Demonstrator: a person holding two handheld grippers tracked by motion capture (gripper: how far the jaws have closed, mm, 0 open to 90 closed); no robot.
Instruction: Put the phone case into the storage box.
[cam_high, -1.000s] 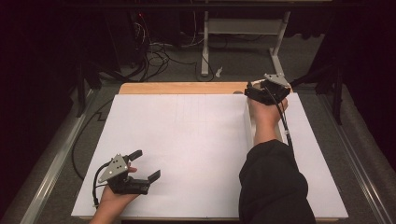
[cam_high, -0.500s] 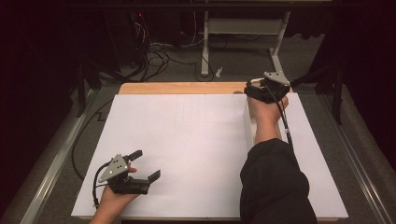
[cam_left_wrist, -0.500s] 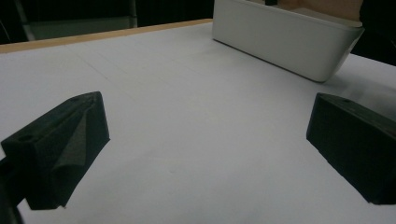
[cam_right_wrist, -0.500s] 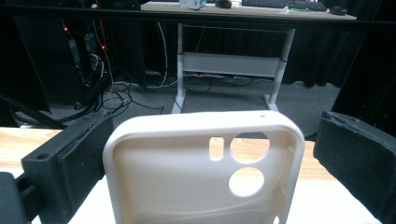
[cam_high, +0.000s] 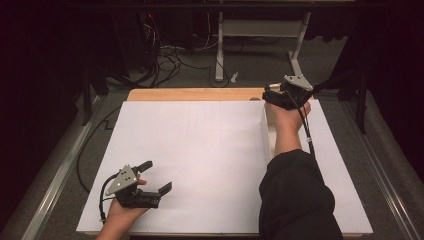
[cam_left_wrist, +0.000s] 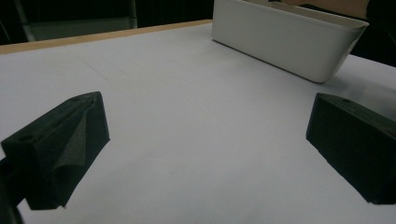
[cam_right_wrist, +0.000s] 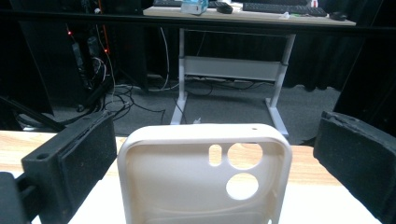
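White storage bin (cam_left_wrist: 289, 39) far right on white tabletop (cam_high: 200, 150); right gripper (cam_right_wrist: 215, 158) spread wide over it. Left gripper (cam_high: 155, 177) spread, near left. Cables (cam_high: 170, 57) on floor beyond.

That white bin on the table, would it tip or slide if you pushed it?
The bin looks like thin, smooth plastic, so probably light and stiff. It sits low and long on the flat white table, so a push would likelier slide it than tip it. Its glossy walls may be slippery for the right tongs, whose pads stand apart on either side of its end.
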